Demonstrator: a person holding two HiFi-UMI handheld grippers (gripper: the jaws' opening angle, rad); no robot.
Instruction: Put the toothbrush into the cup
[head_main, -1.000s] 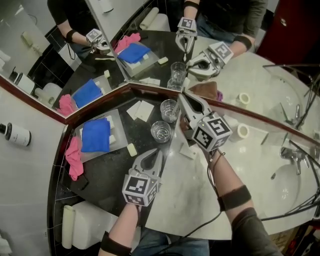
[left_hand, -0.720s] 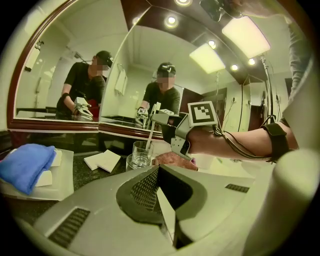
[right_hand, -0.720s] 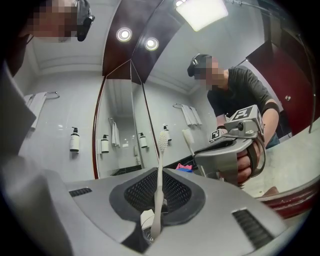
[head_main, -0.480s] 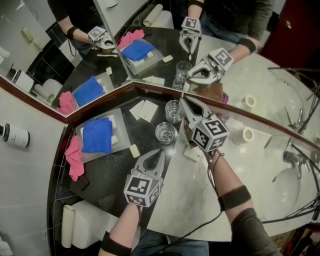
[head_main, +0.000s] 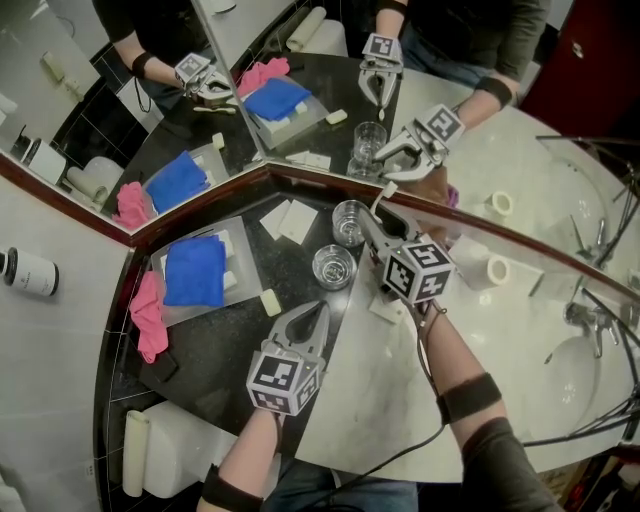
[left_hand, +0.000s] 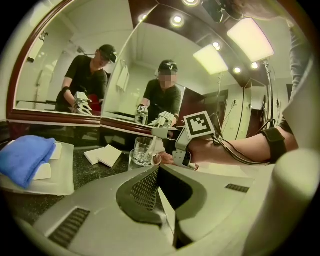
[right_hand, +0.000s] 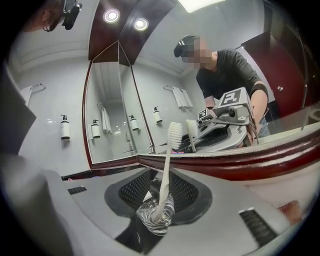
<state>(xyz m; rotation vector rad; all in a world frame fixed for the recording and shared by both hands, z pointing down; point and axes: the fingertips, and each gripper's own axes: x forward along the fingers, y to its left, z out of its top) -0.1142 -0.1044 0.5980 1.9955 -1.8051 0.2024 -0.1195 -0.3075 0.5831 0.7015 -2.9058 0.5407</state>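
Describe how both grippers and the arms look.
The left gripper and right gripper: grey plastic, tapered jaws with dark mesh pads, each carrying a white cube with black square markers. A black cable runs off the right one along the forearm. Black bands circle both forearms. The right's jaws have just been opening, the toothbrush standing between them.

- Dark stone counter (head_main: 235, 345) joins a white marble top (head_main: 370, 400).
- On the dark part: far glass cup (head_main: 349, 222), near glass cup (head_main: 332, 266), tray (head_main: 238, 243), pink cloth (head_main: 148, 315), white packets (head_main: 283, 220), soap bar (head_main: 266, 301).
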